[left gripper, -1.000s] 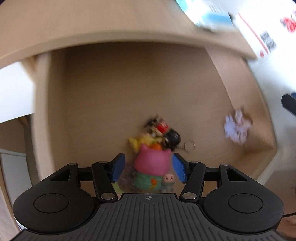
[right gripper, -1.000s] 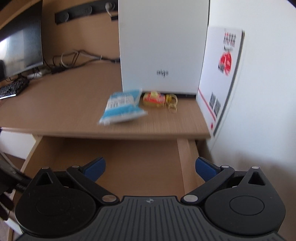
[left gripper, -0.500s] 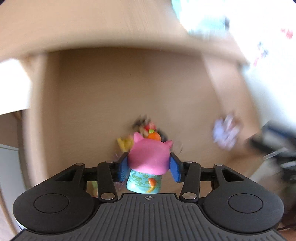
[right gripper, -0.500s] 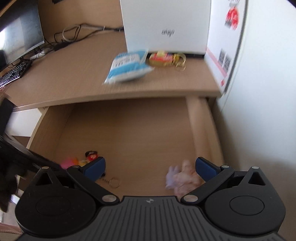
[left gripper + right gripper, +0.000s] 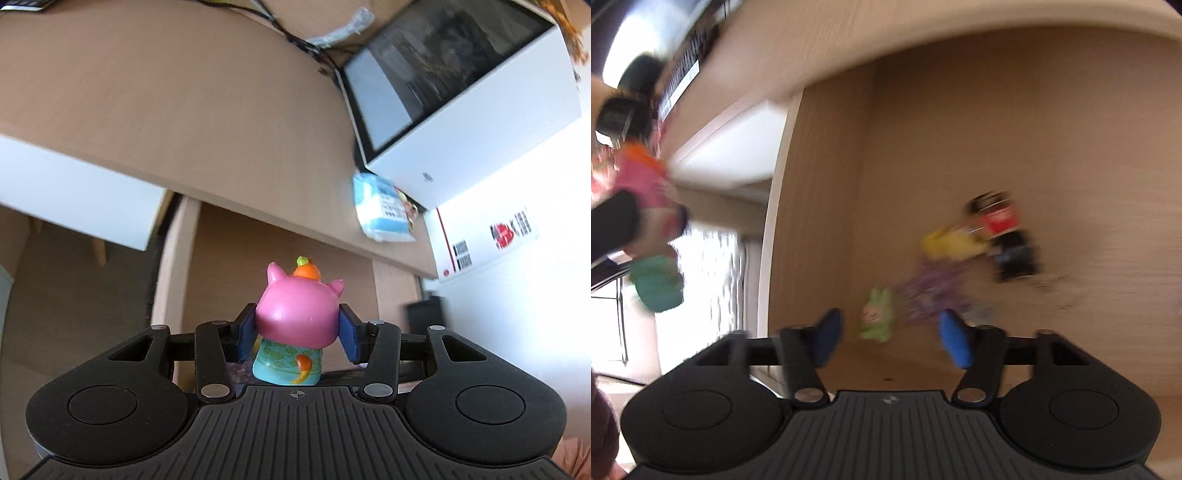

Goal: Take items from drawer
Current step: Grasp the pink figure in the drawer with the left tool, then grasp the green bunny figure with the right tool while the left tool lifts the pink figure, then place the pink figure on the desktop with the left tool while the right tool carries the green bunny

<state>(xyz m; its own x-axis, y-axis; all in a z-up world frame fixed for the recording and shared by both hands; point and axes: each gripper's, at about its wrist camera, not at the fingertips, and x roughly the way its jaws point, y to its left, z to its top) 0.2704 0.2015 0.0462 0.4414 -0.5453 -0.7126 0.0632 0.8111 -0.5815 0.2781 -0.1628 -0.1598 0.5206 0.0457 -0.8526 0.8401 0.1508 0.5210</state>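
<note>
left gripper (image 5: 297, 334): fingers clamping pink pig toy (image 5: 298, 314), above drawer (image 5: 280, 251)
right gripper (image 5: 890, 338): fingers gaping, hovering w/ green bunny (image 5: 876, 320) betw. them, blurry

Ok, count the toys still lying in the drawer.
3 that I can make out, through blur: a green bunny between the right gripper's open fingers, a yellow toy further in, and a red-and-black figure beside it. A purple blur may be another.

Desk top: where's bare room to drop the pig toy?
The left gripper holds the pig toy. The desk top is bare left of the white box. It is crowded at the box's foot, where the blue packet lies.
</note>
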